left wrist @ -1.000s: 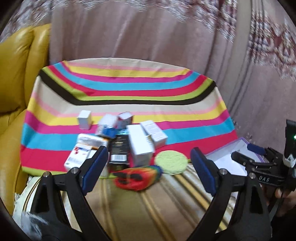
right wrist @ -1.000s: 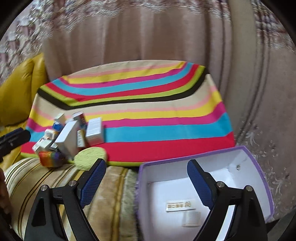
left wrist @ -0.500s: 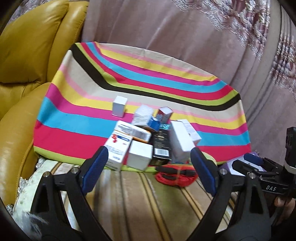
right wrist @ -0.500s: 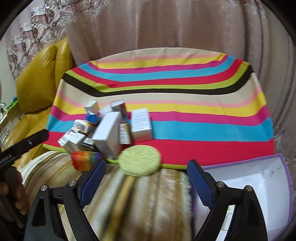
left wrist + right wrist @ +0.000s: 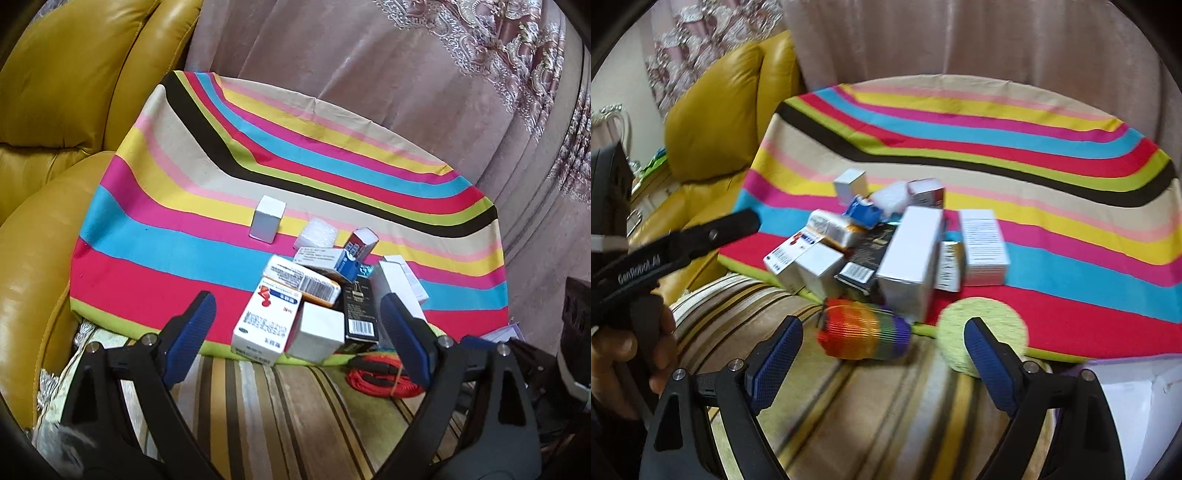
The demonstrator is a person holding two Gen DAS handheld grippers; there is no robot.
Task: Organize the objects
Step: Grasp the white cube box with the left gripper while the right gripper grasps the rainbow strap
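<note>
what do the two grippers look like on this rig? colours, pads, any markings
Both match: matte black, angular, triangular-framed fingers with silver bolts at the joints and ribbed dark-blue pads inside the tips. See the left gripper and right gripper. From the right wrist view, the left one's black body carries white "GenRobot.AI" lettering, held in a bare hand. No cables are clearly visible.

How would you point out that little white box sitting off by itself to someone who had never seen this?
Find the rainbow-striped cloth and the heap of cartons at its near edge. Beyond the heap, toward the yellow leather armchair, the small white box stands upright, alone, touching nothing. Unlike the printed cartons, its faces look blank.
</note>
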